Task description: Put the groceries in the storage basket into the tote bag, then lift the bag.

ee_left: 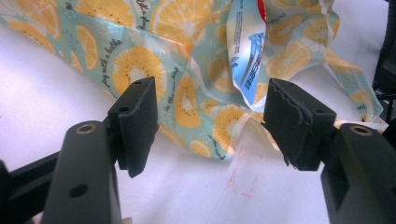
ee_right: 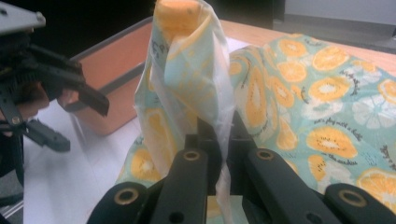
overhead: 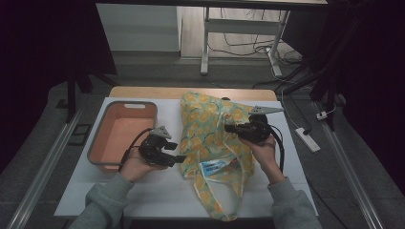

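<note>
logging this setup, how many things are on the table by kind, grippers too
fabric tote bags, orange-slice print: 1
blue and white packets poking out of the bag: 1
orange bins with grey rim: 1
hand-held grippers, left gripper and right gripper: 2
total: 5

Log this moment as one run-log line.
right tongs: shut on bag, lifting a fold | left tongs: open, aimed at packet in bag mouth | bin: left of bag
</note>
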Action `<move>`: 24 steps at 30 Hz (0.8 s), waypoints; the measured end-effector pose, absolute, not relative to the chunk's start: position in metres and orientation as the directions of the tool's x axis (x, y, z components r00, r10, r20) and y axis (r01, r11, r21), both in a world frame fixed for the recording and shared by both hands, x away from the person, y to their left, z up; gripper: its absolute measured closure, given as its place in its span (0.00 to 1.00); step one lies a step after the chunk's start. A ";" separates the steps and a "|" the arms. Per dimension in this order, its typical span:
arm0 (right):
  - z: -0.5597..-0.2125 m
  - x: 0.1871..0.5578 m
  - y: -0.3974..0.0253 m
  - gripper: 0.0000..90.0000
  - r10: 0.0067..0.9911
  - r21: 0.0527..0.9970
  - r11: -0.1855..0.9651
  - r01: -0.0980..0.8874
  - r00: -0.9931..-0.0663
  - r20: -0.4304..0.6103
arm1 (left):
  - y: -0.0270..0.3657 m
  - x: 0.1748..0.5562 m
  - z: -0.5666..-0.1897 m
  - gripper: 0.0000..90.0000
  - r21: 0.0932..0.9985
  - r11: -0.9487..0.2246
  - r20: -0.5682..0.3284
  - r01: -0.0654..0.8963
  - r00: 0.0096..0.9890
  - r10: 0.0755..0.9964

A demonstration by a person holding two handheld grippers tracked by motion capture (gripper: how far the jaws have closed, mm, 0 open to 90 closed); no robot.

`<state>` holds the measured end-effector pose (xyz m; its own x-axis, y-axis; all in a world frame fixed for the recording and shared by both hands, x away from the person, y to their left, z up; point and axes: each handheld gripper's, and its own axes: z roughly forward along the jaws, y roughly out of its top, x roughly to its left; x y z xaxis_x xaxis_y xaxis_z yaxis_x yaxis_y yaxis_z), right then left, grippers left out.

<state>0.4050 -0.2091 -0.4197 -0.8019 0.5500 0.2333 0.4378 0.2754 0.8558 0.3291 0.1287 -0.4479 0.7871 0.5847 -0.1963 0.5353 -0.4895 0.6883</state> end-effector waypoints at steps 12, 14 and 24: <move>-0.430 0.398 -0.214 0.98 0.546 0.843 0.305 0.443 -0.807 0.227 | 0.120 0.329 -0.454 0.39 0.671 -0.522 -0.162 0.526 0.792 0.589; -0.431 0.397 -0.215 0.98 0.546 0.843 0.306 0.443 -0.807 0.225 | 0.118 0.329 -0.454 0.39 0.669 -0.526 -0.151 0.526 0.788 0.596; -0.435 0.396 -0.216 0.98 0.546 0.839 0.316 0.443 -0.808 0.221 | 0.079 0.352 -0.475 0.39 0.617 -0.562 -0.055 0.551 0.742 0.668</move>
